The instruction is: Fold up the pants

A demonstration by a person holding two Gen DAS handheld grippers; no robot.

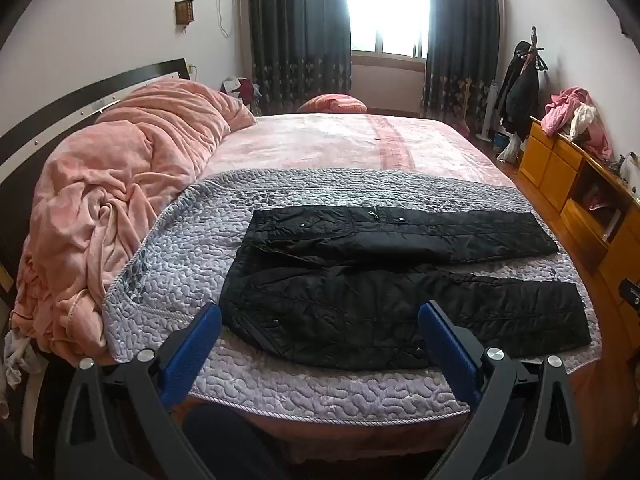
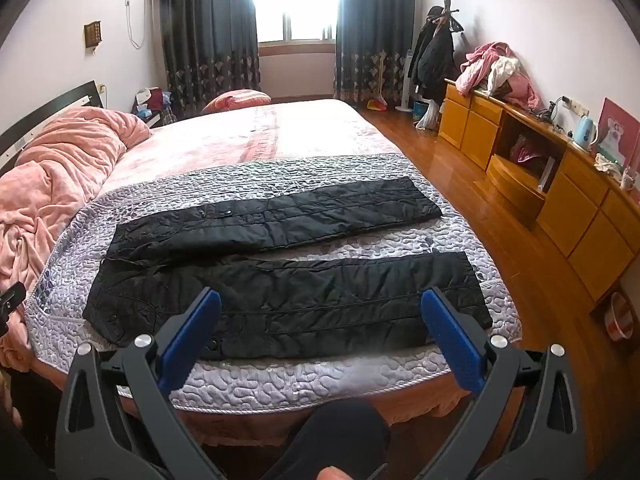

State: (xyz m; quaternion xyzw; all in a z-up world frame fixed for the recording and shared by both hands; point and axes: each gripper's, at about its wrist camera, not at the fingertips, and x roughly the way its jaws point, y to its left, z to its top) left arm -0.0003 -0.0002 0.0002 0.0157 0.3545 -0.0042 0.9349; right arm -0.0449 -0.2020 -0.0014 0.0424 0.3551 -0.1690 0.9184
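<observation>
Both tongs wide, empty: left gripper (image 1: 320,330) ahead of waistband, right gripper (image 2: 320,316) over near leg of black quilted pants (image 2: 280,300); I'd pinch near edge, fold onto far leg

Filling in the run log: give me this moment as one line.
stage: before first fold | pants: flat on quilt, legs apart | left tool: open, empty | right tool: open, empty

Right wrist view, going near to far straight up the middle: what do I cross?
Right gripper, open → near pant leg → strip of grey quilted cover → far pant leg → pink bedspread → window.
</observation>
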